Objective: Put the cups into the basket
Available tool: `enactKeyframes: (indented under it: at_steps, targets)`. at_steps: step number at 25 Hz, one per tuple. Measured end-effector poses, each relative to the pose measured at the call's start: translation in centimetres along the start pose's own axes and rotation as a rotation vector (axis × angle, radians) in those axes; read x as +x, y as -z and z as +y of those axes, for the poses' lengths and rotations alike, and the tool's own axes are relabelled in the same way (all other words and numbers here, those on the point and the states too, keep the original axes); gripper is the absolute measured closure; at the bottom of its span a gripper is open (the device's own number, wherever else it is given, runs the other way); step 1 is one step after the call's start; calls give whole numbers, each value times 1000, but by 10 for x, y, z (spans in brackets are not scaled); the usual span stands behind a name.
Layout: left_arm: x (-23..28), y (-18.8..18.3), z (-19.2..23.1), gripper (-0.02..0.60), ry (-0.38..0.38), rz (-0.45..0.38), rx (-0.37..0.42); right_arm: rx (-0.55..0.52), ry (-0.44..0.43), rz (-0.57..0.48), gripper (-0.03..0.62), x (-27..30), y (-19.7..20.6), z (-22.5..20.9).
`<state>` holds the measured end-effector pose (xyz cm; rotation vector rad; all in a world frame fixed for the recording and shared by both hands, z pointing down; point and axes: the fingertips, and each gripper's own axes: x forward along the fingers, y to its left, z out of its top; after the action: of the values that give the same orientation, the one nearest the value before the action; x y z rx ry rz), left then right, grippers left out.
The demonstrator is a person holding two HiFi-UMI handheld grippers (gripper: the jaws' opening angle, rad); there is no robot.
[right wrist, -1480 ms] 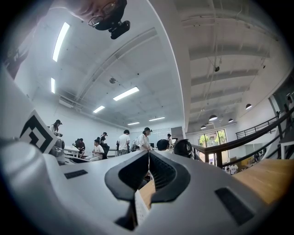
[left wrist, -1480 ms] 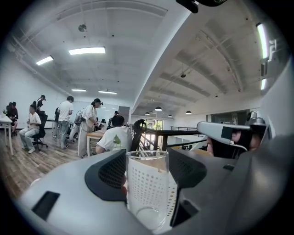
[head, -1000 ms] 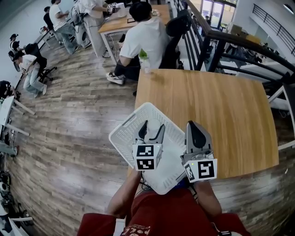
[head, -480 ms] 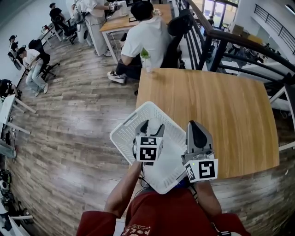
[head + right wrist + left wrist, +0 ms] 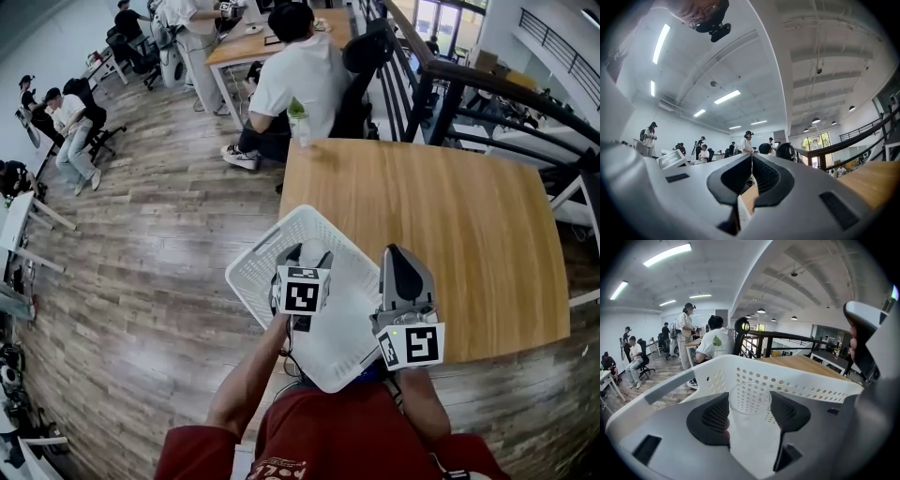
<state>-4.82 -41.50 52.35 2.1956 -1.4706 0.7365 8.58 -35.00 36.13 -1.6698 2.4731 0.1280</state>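
Observation:
A clear plastic cup (image 5: 749, 416) stands between the dark pads (image 5: 710, 420) of my left gripper (image 5: 750, 414). Both pads press its sides, so the gripper is shut on it. In the head view the left gripper (image 5: 307, 257) is over the inside of the white perforated basket (image 5: 255, 261). The basket sits at the near left corner of the wooden table (image 5: 450, 225) and juts past its edge. The basket's far wall (image 5: 797, 380) rises just behind the cup. My right gripper (image 5: 399, 265) hovers beside the basket's right rim. Its jaws (image 5: 751, 180) are shut together, with nothing in them.
A bottle with a green top (image 5: 298, 120) stands at the table's far left corner. A person in a white shirt (image 5: 298, 73) sits on a chair just beyond it. A dark railing (image 5: 487, 89) runs along the right. More people and desks are far off to the left.
My left gripper with the cup has shifted a little forward over the basket and tipped further down. The right gripper has stayed where it was.

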Motion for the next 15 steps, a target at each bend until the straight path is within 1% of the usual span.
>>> enactKeyframes:
  at_steps: [4, 7, 10, 15]
  targets:
    - [9, 3, 2, 301, 0, 32, 19, 3, -1, -1, 583, 0, 0, -3]
    - [17, 4, 3, 301, 5, 47, 15, 5, -5, 0, 583, 1, 1, -4]
    - [21, 7, 3, 300, 11, 80, 5, 6, -7, 1, 583, 2, 2, -2]
    - [28, 10, 4, 300, -10, 106, 27, 5, -8, 0, 583, 1, 1, -3]
